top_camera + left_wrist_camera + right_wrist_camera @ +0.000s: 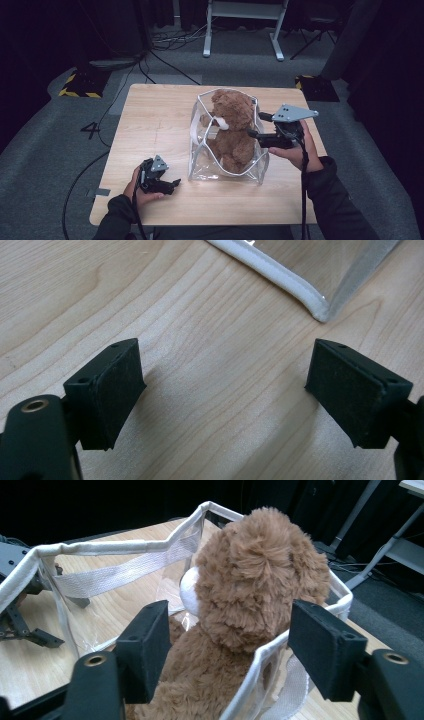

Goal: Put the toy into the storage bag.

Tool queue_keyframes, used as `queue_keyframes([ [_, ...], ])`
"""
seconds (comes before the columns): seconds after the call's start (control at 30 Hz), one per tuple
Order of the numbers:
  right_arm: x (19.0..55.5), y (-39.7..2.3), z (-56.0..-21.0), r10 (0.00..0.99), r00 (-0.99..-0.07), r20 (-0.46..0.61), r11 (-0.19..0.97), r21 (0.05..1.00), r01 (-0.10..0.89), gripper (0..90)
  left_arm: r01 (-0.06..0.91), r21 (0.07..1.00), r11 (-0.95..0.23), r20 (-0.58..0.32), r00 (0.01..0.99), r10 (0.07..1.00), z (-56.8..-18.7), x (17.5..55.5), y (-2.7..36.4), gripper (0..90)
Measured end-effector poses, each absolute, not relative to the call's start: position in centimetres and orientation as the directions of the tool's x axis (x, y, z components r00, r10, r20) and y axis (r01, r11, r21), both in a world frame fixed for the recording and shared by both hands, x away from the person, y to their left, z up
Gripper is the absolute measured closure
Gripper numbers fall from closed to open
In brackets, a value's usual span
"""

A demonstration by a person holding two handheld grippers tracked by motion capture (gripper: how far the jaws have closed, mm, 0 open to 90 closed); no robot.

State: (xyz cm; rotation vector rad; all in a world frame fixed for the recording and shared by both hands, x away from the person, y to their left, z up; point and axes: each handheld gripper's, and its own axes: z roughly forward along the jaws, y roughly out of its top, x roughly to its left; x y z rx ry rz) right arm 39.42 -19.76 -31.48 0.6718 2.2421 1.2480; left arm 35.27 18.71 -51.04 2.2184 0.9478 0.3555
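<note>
Item: 1 brown teddy bear, seated inside 1 clear plastic tote bag with white trim and webbing handle, mid-table on a light wooden table.

Right gripper: jaws apart, empty, level with the bear's head at the bag's right rim (the rim passes between them in the right gripper view).

Left gripper: jaws wide apart, empty, low over bare wood just beside the bag's near-left corner.

Risks, as judged: the right jaws could catch trim rather than plush, dragging or tipping the unsteadied bag; soft walls may fold.

Surroundings: grey carpet, floor cables, white frame legs beyond. Nothing else on the table obstructs.
</note>
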Motion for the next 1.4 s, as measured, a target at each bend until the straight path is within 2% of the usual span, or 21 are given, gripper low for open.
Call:
queue_keyframes([
  [0.37, 39.2, -20.6, -31.2, 0.611, -0.767, -0.193, 0.486, 0.857, 0.172, 29.5, 0.529, 0.688, -0.497, -0.017, 0.696, 0.718, -51.0, 35.3, 18.7, 15.2],
  [1.4, 38.6, -25.1, -31.2, 0.661, -0.719, -0.215, 0.489, 0.850, 0.195, 26.6, 0.530, 0.686, -0.498, -0.019, 0.697, 0.716, -51.0, 35.3, 18.7, 15.2],
])
